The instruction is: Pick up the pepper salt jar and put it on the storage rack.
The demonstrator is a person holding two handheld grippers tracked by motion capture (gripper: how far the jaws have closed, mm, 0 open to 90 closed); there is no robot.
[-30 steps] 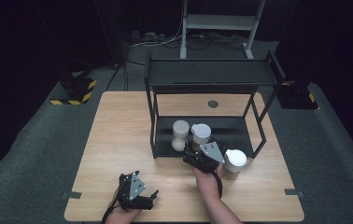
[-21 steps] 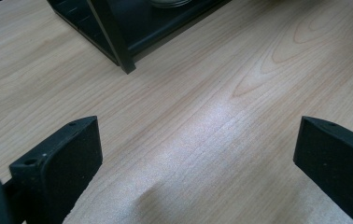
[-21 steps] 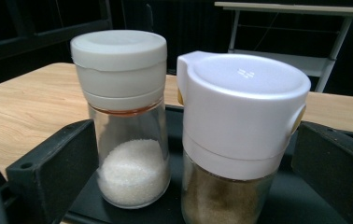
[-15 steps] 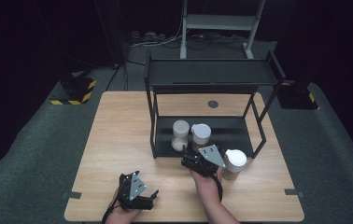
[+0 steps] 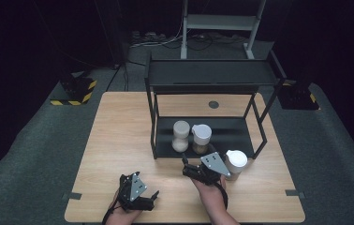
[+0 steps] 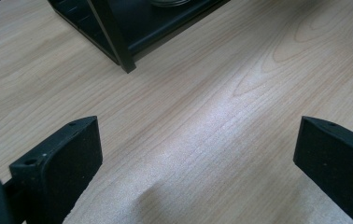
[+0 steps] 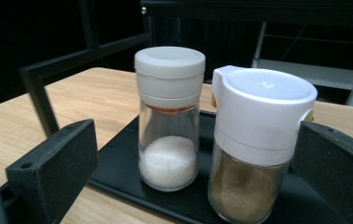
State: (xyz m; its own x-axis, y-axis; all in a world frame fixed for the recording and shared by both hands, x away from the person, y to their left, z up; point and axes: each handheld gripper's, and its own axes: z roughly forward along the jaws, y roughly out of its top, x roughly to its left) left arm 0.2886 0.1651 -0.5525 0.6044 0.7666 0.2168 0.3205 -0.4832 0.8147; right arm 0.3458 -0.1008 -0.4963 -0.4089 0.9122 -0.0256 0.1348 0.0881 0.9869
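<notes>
The right gripper [image 5: 195, 169] sits at the front edge of the rack [image 5: 208, 77], jaws wide apart and empty, looking straight at two jars on the lower shelf [image 7: 118, 154]: a salt jar [image 7: 169, 116] and, just beside it, a brown-spice jar [image 7: 255, 140] with a flip lid. My guess is one of these is the target, and the trouble is how close they stand. If the jaws go in for the brown one, the inner jaw has little room between the two and could nudge the salt jar over or push it back. A third jar [image 5: 235, 163] stands on the table [image 5: 119, 122] right by the hand, easy to knock with the wrist. The left gripper [image 5: 140, 199] rests near the table's front edge, jaws apart, holding nothing.
</notes>
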